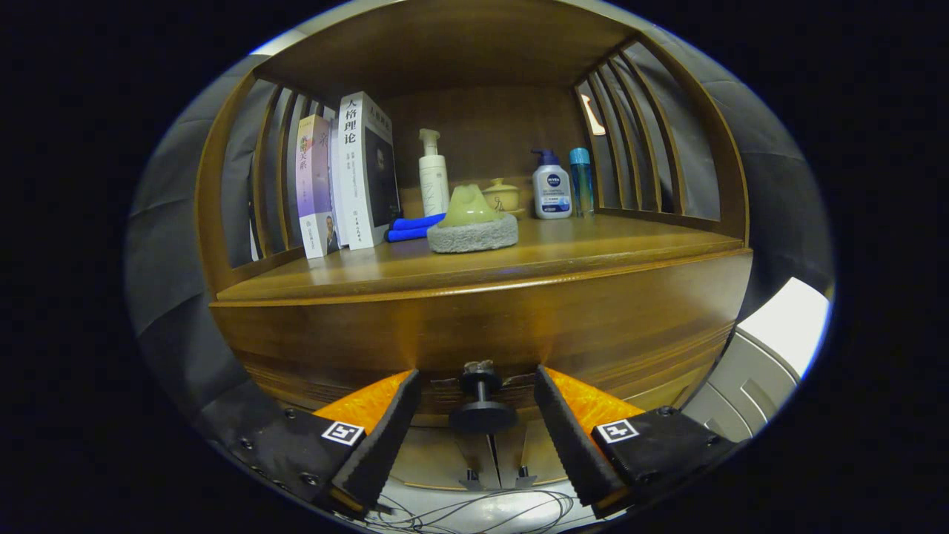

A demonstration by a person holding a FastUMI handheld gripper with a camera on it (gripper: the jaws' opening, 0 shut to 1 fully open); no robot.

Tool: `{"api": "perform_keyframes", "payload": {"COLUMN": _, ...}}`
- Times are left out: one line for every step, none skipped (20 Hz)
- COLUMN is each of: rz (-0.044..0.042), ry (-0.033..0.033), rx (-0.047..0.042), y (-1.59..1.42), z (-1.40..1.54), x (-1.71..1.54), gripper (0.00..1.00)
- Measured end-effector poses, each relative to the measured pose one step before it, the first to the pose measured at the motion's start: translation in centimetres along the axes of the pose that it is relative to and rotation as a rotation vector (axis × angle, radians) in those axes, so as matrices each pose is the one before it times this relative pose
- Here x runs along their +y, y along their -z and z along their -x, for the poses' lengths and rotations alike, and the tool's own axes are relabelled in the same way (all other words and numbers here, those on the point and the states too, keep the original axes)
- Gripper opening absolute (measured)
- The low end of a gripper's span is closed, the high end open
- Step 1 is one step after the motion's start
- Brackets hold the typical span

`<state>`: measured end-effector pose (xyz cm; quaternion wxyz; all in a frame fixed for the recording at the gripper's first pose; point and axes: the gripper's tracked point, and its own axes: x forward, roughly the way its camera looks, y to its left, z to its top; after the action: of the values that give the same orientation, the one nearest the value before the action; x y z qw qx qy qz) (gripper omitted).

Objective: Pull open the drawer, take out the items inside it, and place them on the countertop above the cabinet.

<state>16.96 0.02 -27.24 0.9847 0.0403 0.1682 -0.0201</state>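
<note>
**Drawer knob lined up between the fingers, drawer front flush**

Biggest thing first: the wooden cabinet (pixel 474 326) is faced square-on, and its drawer (pixel 482 334) is seen shut, front flush under the table (pixel 593 245) edge. Nothing of what's inside can be made out, so whether stuff was taken out already or not can't be judged from here.

On the table, a couple of books (pixel 348 178) are stood upright against the slatted side, probably so they don't topple. A grey stone-like base with a green mound (pixel 472 219) is set near the front, with blue cloths (pixel 415 226), a white pump bottle (pixel 433 174), a lotion bottle (pixel 551 189) and a small lidded jar (pixel 502 196) kept further back.

The drawer knob (pixel 482 404) is sat right between the gripper (pixel 478 423) fingers, which are held wide apart and aren't touching it, so nothing is gripped. That centring looks meant for closing on the knob.
</note>
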Motion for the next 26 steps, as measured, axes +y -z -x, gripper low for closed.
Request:
{"api": "perform_keyframes", "payload": {"rz": -0.00182, "ry": -0.00091, "rx": 0.01801, "y": 0.229, "z": -0.108, "x": 0.156, "gripper": 0.98}}
{"api": "perform_keyframes", "payload": {"rz": -0.00661, "ry": 0.0059, "rx": 0.01746, "y": 0.302, "z": 0.207, "x": -0.058, "gripper": 0.98}}
{"api": "perform_keyframes", "payload": {"rz": -0.0128, "ry": -0.01195, "rx": 0.00464, "y": 0.002, "z": 0.507, "x": 0.389, "gripper": 0.98}}
{"api": "perform_keyframes", "payload": {"rz": -0.0108, "ry": -0.01775, "rx": -0.01126, "y": -0.169, "z": 0.673, "x": 0.578, "gripper": 0.98}}
{"api": "perform_keyframes", "payload": {"rz": -0.00199, "ry": -0.00679, "rx": -0.01919, "y": -0.236, "z": 0.987, "x": 0.371, "gripper": 0.98}}
{"api": "perform_keyframes", "payload": {"rz": 0.01287, "ry": 0.01298, "rx": -0.0165, "y": -0.183, "z": 1.022, "x": -0.2, "gripper": 0.98}}
{"api": "perform_keyframes", "payload": {"rz": 0.00964, "ry": -0.0036, "rx": -0.01606, "y": -0.433, "z": 0.913, "x": 0.266, "gripper": 0.98}}
{"api": "perform_keyframes", "payload": {"rz": 0.00467, "ry": -0.0073, "rx": -0.01343, "y": -0.619, "z": 1.206, "x": 0.337, "gripper": 0.98}}
{"api": "perform_keyframes", "payload": {"rz": 0.00525, "ry": -0.00661, "rx": -0.01366, "y": -0.672, "z": 0.673, "x": 0.142, "gripper": 0.98}}
{"api": "perform_keyframes", "payload": {"rz": 0.00462, "ry": 0.00135, "rx": -0.01456, "y": -0.839, "z": 1.04, "x": -0.073, "gripper": 0.98}}
{"api": "perform_keyframes", "payload": {"rz": 0.00313, "ry": -0.00166, "rx": -0.02305, "y": -1.031, "z": 1.067, "x": -0.143, "gripper": 0.98}}
{"api": "perform_keyframes", "payload": {"rz": 0.0023, "ry": -0.00399, "rx": -0.02258, "y": -1.039, "z": 0.879, "x": -0.029, "gripper": 0.98}}
{"api": "perform_keyframes", "payload": {"rz": 0.00362, "ry": -0.00281, "rx": -0.0213, "y": -1.055, "z": 0.888, "x": -0.148, "gripper": 0.98}}
{"api": "perform_keyframes", "payload": {"rz": 0.00787, "ry": 0.00188, "rx": -0.01601, "y": -0.947, "z": 0.902, "x": -0.301, "gripper": 0.98}}
{"api": "perform_keyframes", "payload": {"rz": 0.0067, "ry": 0.00855, "rx": -0.01458, "y": -0.956, "z": 0.746, "x": -0.425, "gripper": 0.98}}
{"api": "perform_keyframes", "payload": {"rz": 0.00389, "ry": 0.00765, "rx": -0.01613, "y": -0.924, "z": 0.678, "x": -0.314, "gripper": 0.98}}
{"api": "perform_keyframes", "payload": {"rz": 0.00029, "ry": 0.00519, "rx": -0.01503, "y": -0.858, "z": 0.666, "x": -0.231, "gripper": 0.98}}
{"api": "perform_keyframes", "payload": {"rz": 0.00279, "ry": 0.00475, "rx": -0.01173, "y": -0.783, "z": 0.72, "x": -0.321, "gripper": 0.98}}
{"api": "perform_keyframes", "payload": {"rz": 0.00282, "ry": 0.00929, "rx": -0.00667, "y": -0.875, "z": 0.662, "x": -0.398, "gripper": 0.98}}
{"api": "perform_keyframes", "payload": {"rz": 0.00169, "ry": 0.00456, "rx": -0.00979, "y": -1.03, "z": 0.644, "x": -0.266, "gripper": 0.98}}
{"api": "perform_keyframes", "payload": {"rz": -0.0016, "ry": 0.00048, "rx": -0.01542, "y": -1.286, "z": 0.686, "x": -0.105, "gripper": 0.98}}
{"api": "perform_keyframes", "payload": {"rz": -0.00647, "ry": 0.00052, "rx": -0.01932, "y": -1.294, "z": 0.719, "x": -0.118, "gripper": 0.98}}
{"api": "perform_keyframes", "payload": {"rz": -0.0023, "ry": -0.00269, "rx": -0.01812, "y": -1.07, "z": 0.674, "x": 0.028, "gripper": 0.98}}
{"api": "perform_keyframes", "payload": {"rz": 0.00632, "ry": -0.00502, "rx": -0.01313, "y": -0.995, "z": 0.874, "x": -0.029, "gripper": 0.98}}
{"api": "perform_keyframes", "payload": {"rz": 0.01143, "ry": -0.00649, "rx": -0.00395, "y": -0.721, "z": 0.843, "x": 0.048, "gripper": 0.98}}
{"api": "perform_keyframes", "payload": {"rz": 0.0121, "ry": -0.00756, "rx": -0.00385, "y": -0.729, "z": 0.758, "x": 0.03, "gripper": 0.98}}
